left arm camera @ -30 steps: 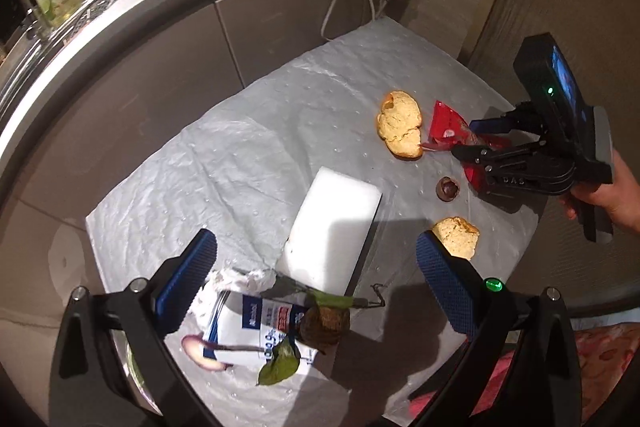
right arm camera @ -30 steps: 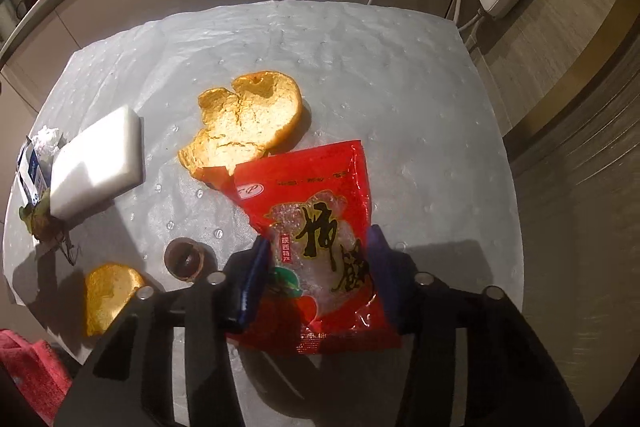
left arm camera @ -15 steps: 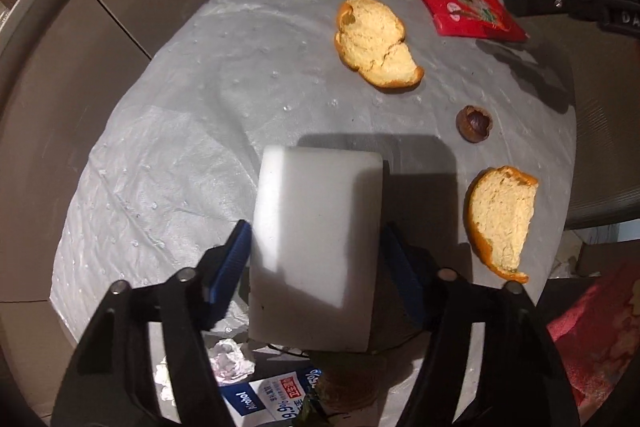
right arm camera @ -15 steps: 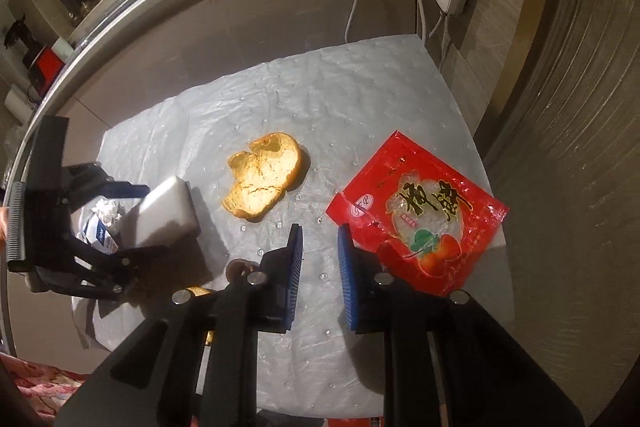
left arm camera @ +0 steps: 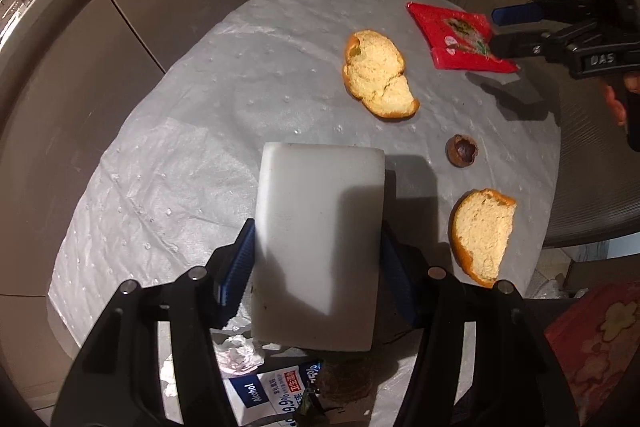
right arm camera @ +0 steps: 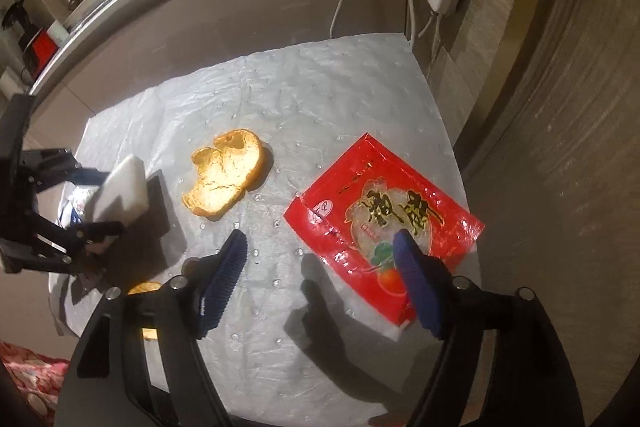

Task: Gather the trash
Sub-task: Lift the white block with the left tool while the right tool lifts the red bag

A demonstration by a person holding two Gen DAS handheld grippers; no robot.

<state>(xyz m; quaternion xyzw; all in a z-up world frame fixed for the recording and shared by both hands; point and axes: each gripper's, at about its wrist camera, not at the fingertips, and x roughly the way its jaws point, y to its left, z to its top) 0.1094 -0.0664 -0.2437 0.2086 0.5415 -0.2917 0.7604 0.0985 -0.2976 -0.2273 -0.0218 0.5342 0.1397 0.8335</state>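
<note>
Two tools over the plastic-covered surface (left arm camera: pixel 192 147): the left tool (left arm camera: pixel 318 267) is clamped on the white foam block (left arm camera: pixel 320 247), lifted off the surface, above a crumpled wrapper (left arm camera: pixel 276 387). The right tool (right arm camera: pixel 320 279) hangs released, one finger over the red snack packet (right arm camera: pixel 384 215) lying flat. Two orange peels (left arm camera: pixel 378 79) (left arm camera: pixel 482 235) and a nutshell (left arm camera: pixel 462 150) lie between

My left gripper (left arm camera: pixel 318 263) sits low in the centre of its frame, blue pads pressed against both sides of the white foam block (left arm camera: pixel 320 243). My right gripper (right arm camera: pixel 320 283) hovers at lower centre, fingers spread wide, nothing between them.
</note>
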